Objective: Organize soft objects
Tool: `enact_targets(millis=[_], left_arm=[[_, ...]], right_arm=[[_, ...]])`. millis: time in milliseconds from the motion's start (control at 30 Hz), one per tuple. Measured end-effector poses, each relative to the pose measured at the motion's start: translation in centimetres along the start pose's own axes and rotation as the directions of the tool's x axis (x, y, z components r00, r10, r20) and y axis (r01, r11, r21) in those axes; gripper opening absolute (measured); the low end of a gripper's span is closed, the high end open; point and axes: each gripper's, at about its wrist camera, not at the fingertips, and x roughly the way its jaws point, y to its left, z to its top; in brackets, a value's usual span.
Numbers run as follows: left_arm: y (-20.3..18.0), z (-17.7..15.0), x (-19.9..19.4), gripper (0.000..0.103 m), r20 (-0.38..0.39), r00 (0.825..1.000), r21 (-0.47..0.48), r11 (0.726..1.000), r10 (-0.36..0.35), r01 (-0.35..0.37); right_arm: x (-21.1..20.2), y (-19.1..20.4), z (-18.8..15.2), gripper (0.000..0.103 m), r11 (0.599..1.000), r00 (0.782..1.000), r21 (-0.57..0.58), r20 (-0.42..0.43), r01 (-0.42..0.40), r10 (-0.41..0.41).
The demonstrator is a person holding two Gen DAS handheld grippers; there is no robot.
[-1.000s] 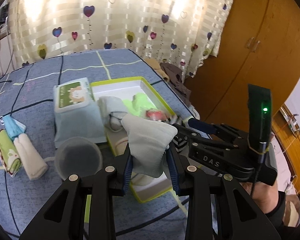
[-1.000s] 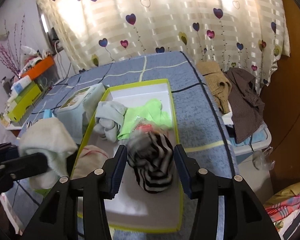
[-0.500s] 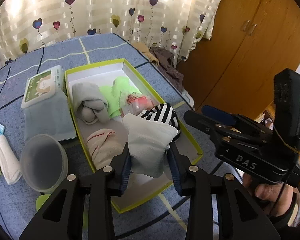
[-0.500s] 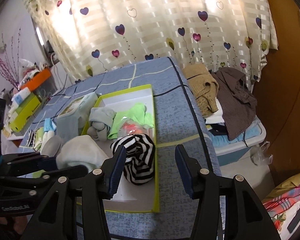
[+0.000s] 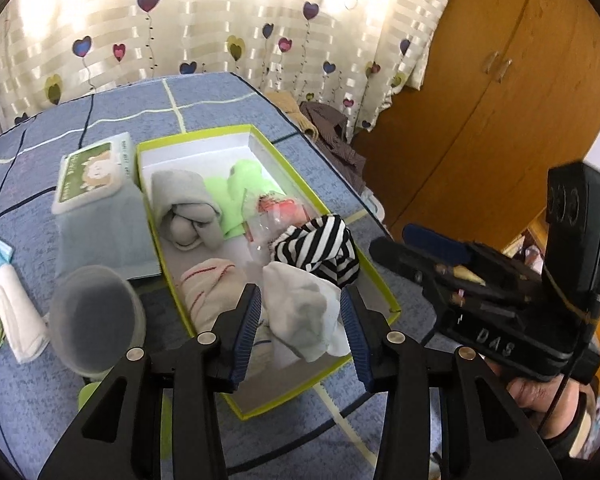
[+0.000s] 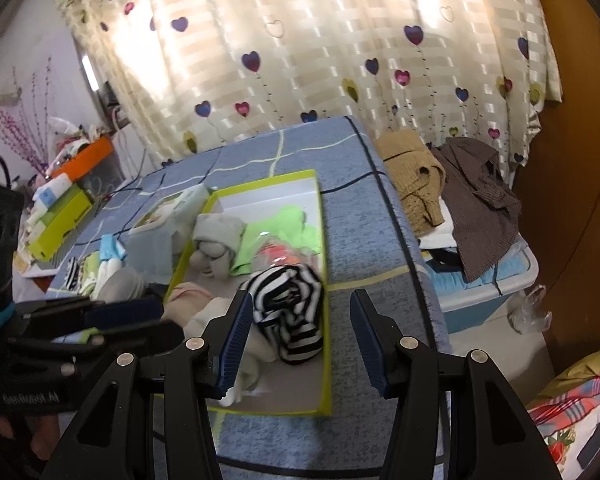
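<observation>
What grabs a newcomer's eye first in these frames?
The lime-rimmed box on the blue bedspread, packed with rolled socks; the black-and-white striped sock by its right wall stands out most. Nearest the camera, a pale grey sock sits between the opening jaws of the left gripper. Behind hangs a heart-print curtain.

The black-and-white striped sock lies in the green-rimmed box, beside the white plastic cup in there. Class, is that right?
Not quite. The black-and-white striped sock does lie in the green-rimmed box, but the left wrist view shows the translucent plastic cup outside it, on the blue bedspread.
</observation>
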Motion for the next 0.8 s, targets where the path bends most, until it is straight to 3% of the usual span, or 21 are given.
enact_targets(millis=[167,233,300,367,500,800], left_arm=[[0.9,-0.1,-2.1,0.043,0.047,0.999,-0.035,0.999,0.003,-0.002],[1.3,-0.3,-2.9,0.043,0.063,0.998,-0.047,0.999,0.012,-0.009],[1.7,-0.3,-3.3,0.043,0.073,0.997,-0.056,0.998,0.017,-0.013],[2.0,-0.6,-3.8,0.043,0.080,0.997,-0.064,0.998,0.021,-0.016],[2.8,-1.0,-4.6,0.043,0.090,0.996,-0.077,0.997,0.026,-0.019],[5.5,-0.9,-6.1,0.043,0.132,0.990,-0.128,0.991,0.052,-0.035]], right_arm=[[-0.4,2.4,-1.0,0.047,0.998,0.999,-0.056,-0.029,-0.028,0.027],[-0.3,3.5,-1.7,0.037,0.996,0.998,-0.078,-0.049,-0.038,0.034],[0.2,4.3,-2.4,0.018,0.994,0.996,-0.103,-0.078,-0.045,0.037],[1.1,5.0,-3.1,0.012,0.991,0.993,-0.126,-0.116,-0.044,0.030],[2.9,5.4,-3.5,0.012,0.991,0.988,-0.130,-0.153,-0.039,0.019],[6.3,5.3,-1.1,0.012,0.993,0.989,-0.120,-0.146,-0.011,-0.007]])
